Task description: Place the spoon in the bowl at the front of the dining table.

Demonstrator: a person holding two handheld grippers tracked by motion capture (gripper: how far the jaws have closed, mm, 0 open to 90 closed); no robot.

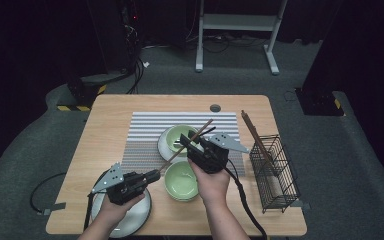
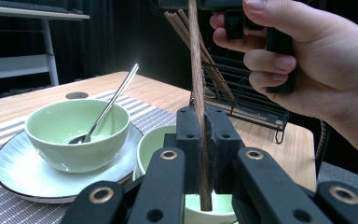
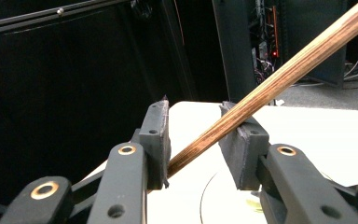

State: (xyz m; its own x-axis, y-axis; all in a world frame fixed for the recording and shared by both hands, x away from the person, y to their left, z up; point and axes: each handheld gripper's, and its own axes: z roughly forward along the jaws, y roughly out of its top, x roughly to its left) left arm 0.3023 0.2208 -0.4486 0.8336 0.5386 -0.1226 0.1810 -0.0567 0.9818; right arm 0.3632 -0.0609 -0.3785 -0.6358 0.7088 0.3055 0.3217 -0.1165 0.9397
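A dark wooden chopstick [image 1: 203, 128] slants over the striped placemat [image 1: 147, 131]. My left gripper [image 1: 155, 175] is shut on its lower end, with the stick standing upright between the pads in the left gripper view [image 2: 196, 70]. My right gripper [image 1: 194, 145] sits farther up the stick. In the right gripper view the chopstick [image 3: 284, 74] crosses the wide gap of the right gripper [image 3: 196, 135], resting against the pads without being clamped. A green bowl [image 1: 181, 182] lies just below both grippers.
Another green bowl [image 2: 74, 135] with a metal spoon [image 2: 112, 100] sits on a white plate [image 2: 18, 170] on the placemat. A black wire basket [image 1: 275, 172] with more chopsticks [image 1: 254, 132] stands at the right. A grey plate [image 1: 135, 217] lies under my left hand.
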